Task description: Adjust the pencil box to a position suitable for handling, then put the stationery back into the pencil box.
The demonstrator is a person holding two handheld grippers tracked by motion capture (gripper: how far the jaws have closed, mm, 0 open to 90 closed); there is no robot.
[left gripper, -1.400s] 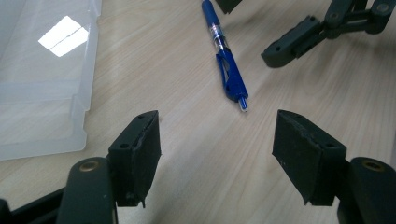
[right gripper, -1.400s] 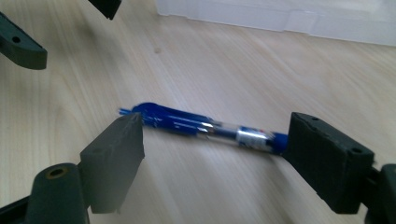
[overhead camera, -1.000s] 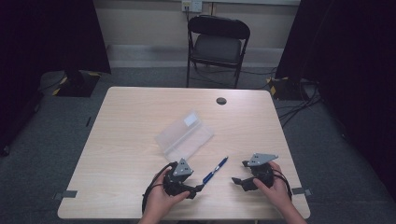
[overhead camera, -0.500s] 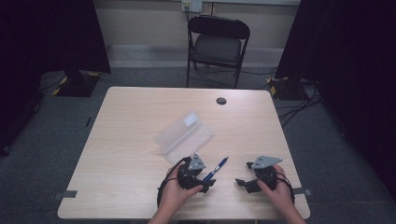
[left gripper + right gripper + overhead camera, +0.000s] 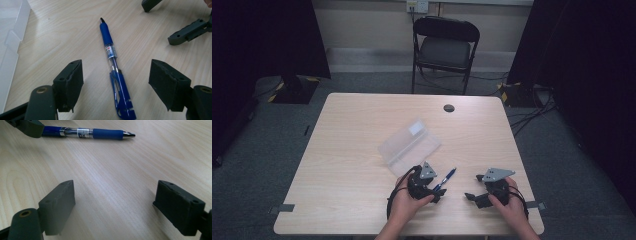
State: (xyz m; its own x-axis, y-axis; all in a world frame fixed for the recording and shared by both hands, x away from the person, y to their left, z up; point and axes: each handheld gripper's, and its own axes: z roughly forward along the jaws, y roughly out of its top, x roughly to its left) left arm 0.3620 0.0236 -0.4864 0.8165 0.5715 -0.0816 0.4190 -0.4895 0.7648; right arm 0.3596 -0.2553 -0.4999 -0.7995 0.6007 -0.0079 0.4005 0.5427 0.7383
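The blue pen (image 5: pixel 113 67) lies flat on the desk (image 5: pixel 347 150), in the lower centre of the high view, just below the clear plastic box (image 5: pixel 409 146). A white label with small red and blue print wraps the pen's clear barrel; the print is too small to read. The box carries a pale sticker near its upper end, which I cannot read either, and I cannot tell whether anything lies inside it.

My left claw (image 5: pixel 115 82) stands wide apart, its jaws having just been opening. The pen's clip end lies between them, and neither pad touches it. The pen's tip points toward the top of the left gripper view.

My right claw (image 5: pixel 115 205) is wide apart over bare wood, holding nothing, well clear of the pen at the top of its view.
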